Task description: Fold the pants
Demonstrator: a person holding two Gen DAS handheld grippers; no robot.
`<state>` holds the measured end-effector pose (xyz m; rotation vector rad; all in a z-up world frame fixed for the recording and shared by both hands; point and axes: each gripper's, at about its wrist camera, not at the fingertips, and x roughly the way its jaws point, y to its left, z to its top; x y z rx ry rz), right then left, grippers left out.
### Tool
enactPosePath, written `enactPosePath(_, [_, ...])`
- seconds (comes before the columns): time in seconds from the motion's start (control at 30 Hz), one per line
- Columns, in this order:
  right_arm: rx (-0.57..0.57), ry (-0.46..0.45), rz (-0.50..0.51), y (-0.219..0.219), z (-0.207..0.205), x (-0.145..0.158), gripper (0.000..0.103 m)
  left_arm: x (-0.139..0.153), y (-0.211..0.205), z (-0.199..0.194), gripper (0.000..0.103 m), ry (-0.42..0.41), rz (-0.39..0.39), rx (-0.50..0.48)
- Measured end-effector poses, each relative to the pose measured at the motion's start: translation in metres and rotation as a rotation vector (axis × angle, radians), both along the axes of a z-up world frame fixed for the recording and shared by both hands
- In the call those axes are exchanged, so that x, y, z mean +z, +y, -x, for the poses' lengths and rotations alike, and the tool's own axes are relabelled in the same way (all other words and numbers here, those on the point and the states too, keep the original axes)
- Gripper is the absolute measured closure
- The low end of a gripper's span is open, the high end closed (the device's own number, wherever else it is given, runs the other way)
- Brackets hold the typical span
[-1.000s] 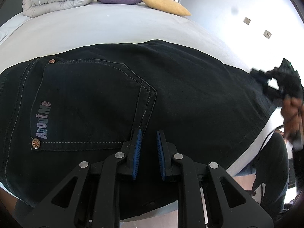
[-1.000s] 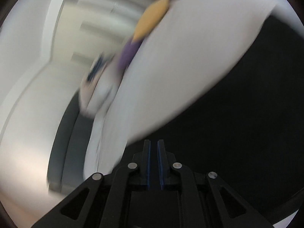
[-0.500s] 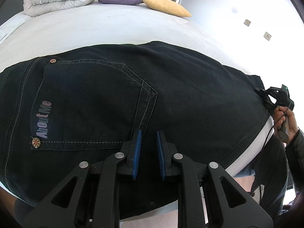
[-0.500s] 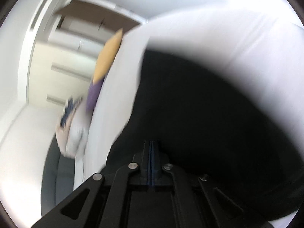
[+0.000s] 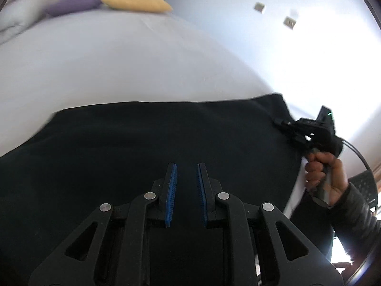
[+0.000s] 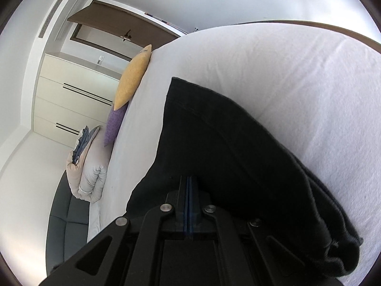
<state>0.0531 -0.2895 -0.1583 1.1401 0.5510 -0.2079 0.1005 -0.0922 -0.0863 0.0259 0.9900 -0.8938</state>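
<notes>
Dark pants point(image 5: 147, 143) lie spread flat on a white bed point(image 5: 119, 66), filling the lower half of the left wrist view from nine o'clock across to three o'clock. The left hand-held gripper point(image 5: 186, 186) hangs over the cloth at six o'clock with its blue pads point(image 5: 172, 190) a narrow gap apart; nothing sits between them, only the dark fabric showing below. At three o'clock a person's hand point(image 5: 326, 176), in a dark quilted sleeve, grips the handle of the right hand-held gripper point(image 6: 189, 186), whose tip reaches the far corner of the pants near the bed's edge. In the right wrist view that gripper's blue pads point(image 6: 189, 200) are pressed together at six o'clock, at the pants' near edge; whether they pinch a layer of cloth cannot be told. From there the pants run up toward twelve o'clock as a long dark strip point(image 6: 214, 143), with a bunched, frayed end point(image 6: 338, 243) at four o'clock. A yellow pillow point(image 5: 135, 1) and a purple pillow point(image 5: 73, 4) rest at the head of the bed, around eleven o'clock in the left view, with a rolled pale duvet point(image 6: 88, 166) at nine o'clock in the right view.
</notes>
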Motion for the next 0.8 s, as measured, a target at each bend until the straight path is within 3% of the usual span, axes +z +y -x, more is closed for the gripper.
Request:
enactPosePath(0.1, [0.005, -0.001, 0.007, -0.003, 0.01, -0.002, 0.103, -0.023, -0.009, -0.033, 0.087, 0.062, -0.03, 0.002])
enactPosePath(0.2, [0.007, 0.001, 0.016, -0.007, 0.024, -0.006, 0.103, -0.033, 0.005, -0.055, 0.087, 0.098, 0.031, 0.012])
enactPosePath(0.27, [0.007, 0.001, 0.021, -0.005, 0.023, -0.006, 0.103, -0.035, 0.025, -0.067, 0.087, 0.07, 0.021, 0.062])
enactPosePath(0.37, [0.005, 0.001, 0.033, -0.005, 0.028, -0.004, 0.103, -0.043, 0.063, -0.086, 0.087, 0.102, 0.054, 0.137])
enactPosePath(0.43, [0.004, 0.002, 0.04, -0.005, 0.028, -0.003, 0.103, -0.049, 0.091, -0.101, 0.093, 0.127, 0.083, 0.19])
enactPosePath(0.53, [0.004, 0.005, 0.04, -0.004, 0.028, -0.003, 0.103, -0.053, 0.121, -0.11, 0.096, 0.146, 0.114, 0.216])
enactPosePath(0.6, [0.003, 0.005, 0.045, -0.003, 0.028, -0.003, 0.103, -0.051, 0.14, -0.111, 0.096, 0.11, 0.078, 0.247])
enactPosePath(0.7, [0.002, 0.007, 0.052, -0.002, 0.028, -0.003, 0.103, -0.048, 0.178, -0.117, 0.096, 0.109, 0.088, 0.277])
enactPosePath(0.73, [0.001, 0.008, 0.052, -0.002, 0.028, -0.004, 0.103, -0.047, 0.193, -0.12, 0.097, 0.083, 0.041, 0.329])
enactPosePath(0.8, [0.002, 0.008, 0.053, -0.003, 0.028, -0.004, 0.103, -0.046, 0.224, -0.126, 0.097, 0.094, 0.064, 0.393])
